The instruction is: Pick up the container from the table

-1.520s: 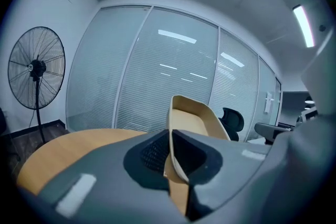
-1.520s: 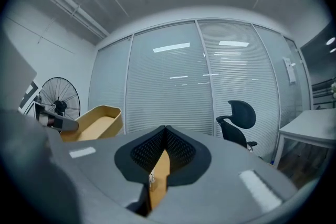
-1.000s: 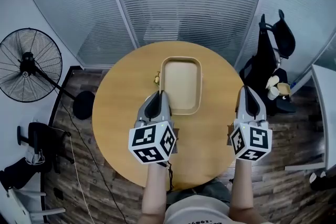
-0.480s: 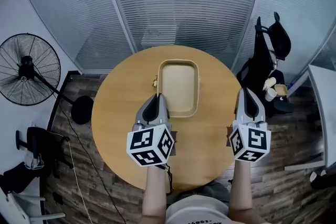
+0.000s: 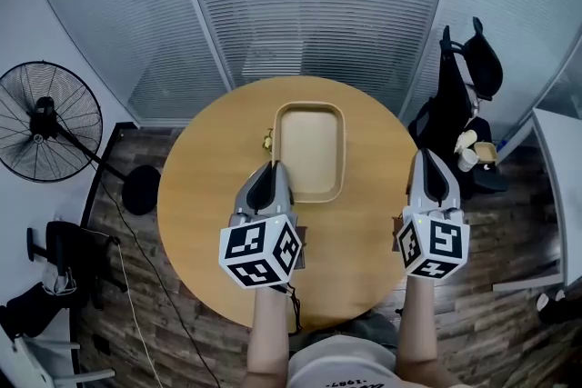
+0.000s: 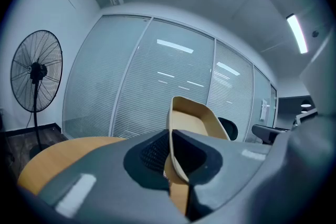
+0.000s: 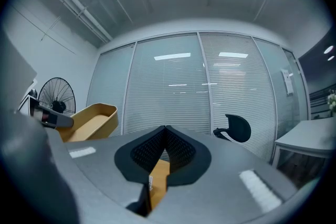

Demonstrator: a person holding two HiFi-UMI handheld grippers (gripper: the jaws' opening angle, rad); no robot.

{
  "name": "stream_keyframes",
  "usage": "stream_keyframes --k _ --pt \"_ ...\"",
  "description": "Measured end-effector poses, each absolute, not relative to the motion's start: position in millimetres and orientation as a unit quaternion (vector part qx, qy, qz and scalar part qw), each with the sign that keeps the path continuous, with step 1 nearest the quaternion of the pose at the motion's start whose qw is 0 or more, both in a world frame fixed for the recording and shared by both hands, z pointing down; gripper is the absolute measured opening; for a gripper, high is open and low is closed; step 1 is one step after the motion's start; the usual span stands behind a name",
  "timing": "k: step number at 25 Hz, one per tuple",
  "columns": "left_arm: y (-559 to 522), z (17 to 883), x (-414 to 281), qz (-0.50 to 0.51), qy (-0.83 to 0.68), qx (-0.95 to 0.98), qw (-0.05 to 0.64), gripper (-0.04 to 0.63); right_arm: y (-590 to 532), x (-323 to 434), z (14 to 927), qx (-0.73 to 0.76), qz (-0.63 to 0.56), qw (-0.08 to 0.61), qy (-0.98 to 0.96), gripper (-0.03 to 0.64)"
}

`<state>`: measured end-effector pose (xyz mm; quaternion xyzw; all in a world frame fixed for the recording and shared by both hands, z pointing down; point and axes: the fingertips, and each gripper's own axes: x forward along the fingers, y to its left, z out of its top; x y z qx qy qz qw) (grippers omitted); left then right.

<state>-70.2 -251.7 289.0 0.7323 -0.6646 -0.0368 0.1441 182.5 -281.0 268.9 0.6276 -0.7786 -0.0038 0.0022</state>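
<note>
Two claws, one engaged. Left claw (image 6: 171, 140): jaws pinched tight on the near wall of the tan container (image 5: 312, 139), which lies over the centre of the round worktop (image 5: 205, 177) and looks tilted upward in the left gripper view. Right claw (image 7: 165, 150): jaws together, empty, well to the right. Step judged: lifting. Next: raise steadily, so the one-edge grip does not slip.

The container (image 5: 310, 148) is seen matt and tan, smooth-walled, like moulded pulp. The table (image 5: 205, 186) is shown with a smooth, satin wood-look top. Matt grey plastic is seen on the left gripper (image 5: 273, 166), its pads (image 6: 155, 152) black and ribbed.
</note>
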Motion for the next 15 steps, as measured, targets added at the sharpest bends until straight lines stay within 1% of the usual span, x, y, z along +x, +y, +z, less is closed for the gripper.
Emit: stream_keyframes --k 15 --pt "-248.4 286.9 -66.4 -0.031 -0.662 0.735 0.139 0.018 -277.3 180.0 271.8 0.625 -0.004 0.009 -0.780 0.023"
